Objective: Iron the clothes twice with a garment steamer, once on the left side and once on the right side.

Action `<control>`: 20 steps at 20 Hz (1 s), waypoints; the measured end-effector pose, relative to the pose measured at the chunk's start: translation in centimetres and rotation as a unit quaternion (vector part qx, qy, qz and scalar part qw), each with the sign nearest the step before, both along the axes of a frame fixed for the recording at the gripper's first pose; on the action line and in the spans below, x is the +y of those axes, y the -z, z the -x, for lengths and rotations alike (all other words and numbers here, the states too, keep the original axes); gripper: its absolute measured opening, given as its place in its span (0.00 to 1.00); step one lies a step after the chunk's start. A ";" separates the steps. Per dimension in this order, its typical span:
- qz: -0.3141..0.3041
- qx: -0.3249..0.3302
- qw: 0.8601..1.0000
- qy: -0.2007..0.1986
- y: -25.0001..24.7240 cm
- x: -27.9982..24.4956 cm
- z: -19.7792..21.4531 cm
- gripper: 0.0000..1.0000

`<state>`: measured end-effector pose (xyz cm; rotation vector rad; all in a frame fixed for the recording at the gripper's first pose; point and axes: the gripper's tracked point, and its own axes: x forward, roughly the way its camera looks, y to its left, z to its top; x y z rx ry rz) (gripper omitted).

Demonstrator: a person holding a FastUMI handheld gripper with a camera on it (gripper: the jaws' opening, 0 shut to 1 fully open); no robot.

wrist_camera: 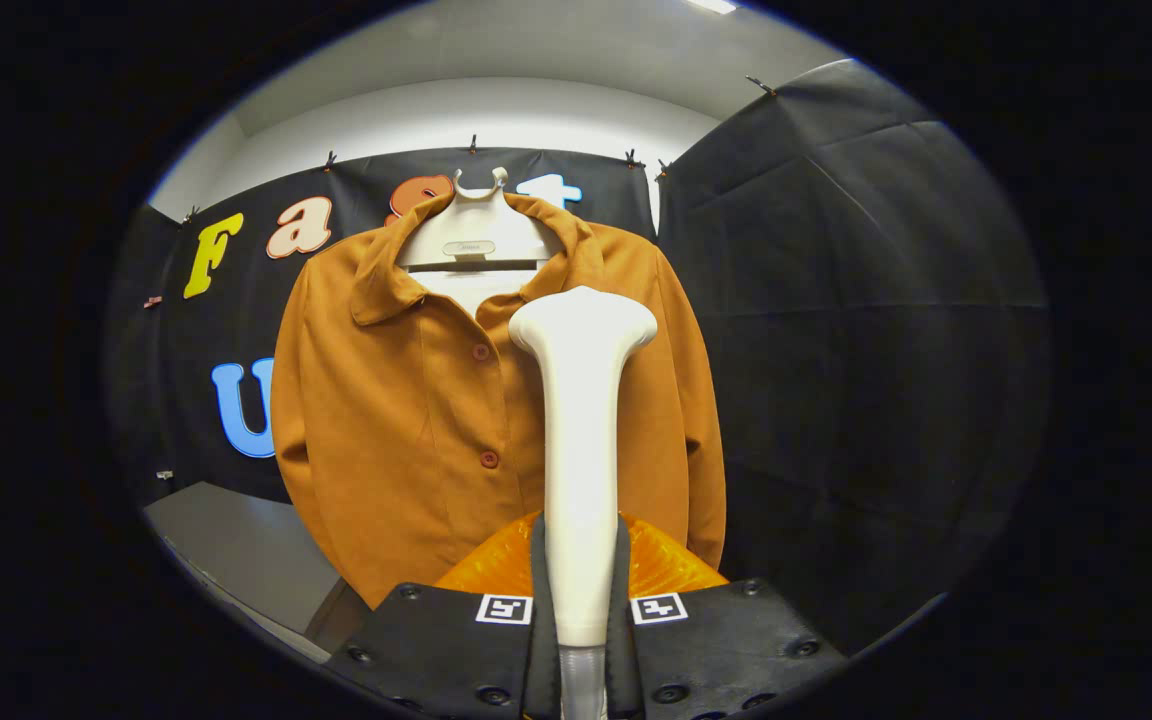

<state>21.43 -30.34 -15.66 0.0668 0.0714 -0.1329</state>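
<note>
An orange-brown buttoned shirt (416, 400) hangs on a white hanger (477, 235) against the black cloth wall, collar open. My gripper (582, 610) is shut on the handle of a white garment steamer (582, 420), which stands upright between the fingers. The steamer's wide head (583, 325) is raised in front of the shirt's upper chest, just right of the button line. Whether the head touches the cloth I cannot tell. The steamer hides the middle strip of the shirt's right half.
A grey table surface (236, 550) lies below and left of the shirt. Black cloth walls (856, 350) close the booth behind and to the right. A white wall and ceiling show above the cloth.
</note>
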 end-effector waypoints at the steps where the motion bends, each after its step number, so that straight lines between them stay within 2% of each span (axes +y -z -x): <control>1: 0.000 0.003 1.000 -0.002 0.7 0.0 -0.1 0.21; 13: -0.014 0.096 0.995 -0.008 12.1 0.4 2.3 0.21; 20: -0.017 0.169 0.986 0.004 18.5 0.5 5.9 0.21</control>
